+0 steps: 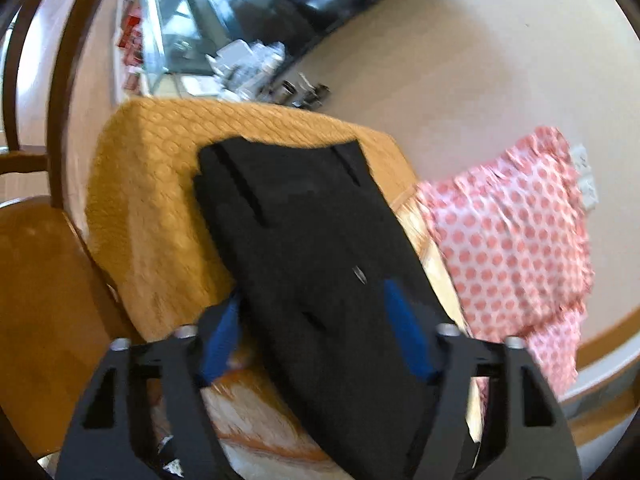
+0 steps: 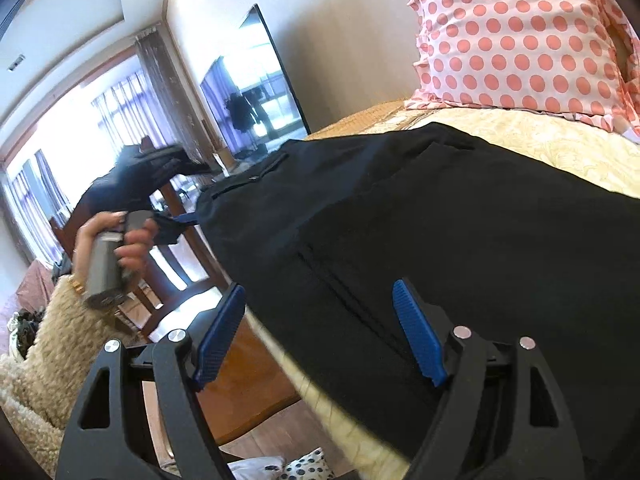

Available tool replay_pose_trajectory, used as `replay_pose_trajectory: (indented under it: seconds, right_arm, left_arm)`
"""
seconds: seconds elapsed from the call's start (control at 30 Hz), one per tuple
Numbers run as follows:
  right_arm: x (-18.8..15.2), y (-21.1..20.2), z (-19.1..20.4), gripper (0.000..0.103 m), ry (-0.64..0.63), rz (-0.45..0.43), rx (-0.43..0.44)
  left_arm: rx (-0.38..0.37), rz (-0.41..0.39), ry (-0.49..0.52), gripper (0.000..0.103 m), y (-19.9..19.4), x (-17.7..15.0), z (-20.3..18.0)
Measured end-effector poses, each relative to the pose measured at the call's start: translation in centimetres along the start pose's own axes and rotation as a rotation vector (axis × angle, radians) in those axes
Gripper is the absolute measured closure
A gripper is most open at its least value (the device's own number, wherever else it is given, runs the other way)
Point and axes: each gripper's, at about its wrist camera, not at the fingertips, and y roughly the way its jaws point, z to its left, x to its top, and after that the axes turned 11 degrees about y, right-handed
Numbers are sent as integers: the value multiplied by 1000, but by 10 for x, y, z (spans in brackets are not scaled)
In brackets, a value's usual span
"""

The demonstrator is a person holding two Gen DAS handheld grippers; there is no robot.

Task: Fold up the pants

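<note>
Black pants [image 1: 304,240] lie flat on the bed, waistband end with belt loops far from me in the left wrist view. My left gripper [image 1: 312,320] is open, its blue pads either side of the near part of the pants, just above the cloth. In the right wrist view the pants [image 2: 440,220] spread across the bed, pocket and seam showing. My right gripper [image 2: 320,328] is open over the pants' edge at the bed side. The other gripper [image 2: 176,224], held in a hand, sits at the pants' far corner; its jaw state is unclear there.
An orange quilted cushion [image 1: 160,184] lies under the far end of the pants. A pink polka-dot pillow [image 1: 508,232] [image 2: 512,36] lies by the wall. The cream bedspread [image 2: 540,140] covers the bed. A wooden chair [image 1: 44,296] stands beside the bed. A TV [image 2: 256,92] stands beyond.
</note>
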Motion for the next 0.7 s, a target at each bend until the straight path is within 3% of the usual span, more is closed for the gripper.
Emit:
replay_pose_trajectory:
  seconds: [0.03,0.1,0.17,0.27,0.37,0.5,0.57,0.63,0.7]
  right_arm:
    - [-3,-7,-1,25,0,-8,19]
    - [-10,-23,-1,25,-11,-27,45]
    - [-16,-40,-3,25,-24,-54,58]
    - [-24,-76,-14,20,-11,-128,58]
    - [-30,-123,-38,20,57,-241,22]
    - [-39,-180,-69,20,166,-394,-65]
    - [-44,-204,-83,19,224,-456,-112]
    - [-51,-229,-98,19,289,-517,-170]
    - [-57,-248,-112,19,349,-561,-211]
  left_arm:
    - [31,-5,-1,75,2,2,3]
    - [62,-15,14,87,4,3,2]
    - [93,-48,62,91,-2,2,-10]
    - [146,-126,231,92,-18,1,-58]
    - [105,-169,448,93,-31,-12,-135]
    - [-88,-146,792,93,-37,-74,-255]
    - [-225,-104,988,93,-39,-132,-307]
    - [-327,-19,1123,92,-35,-186,-333]
    - [-405,122,1240,92,-21,-245,-341]
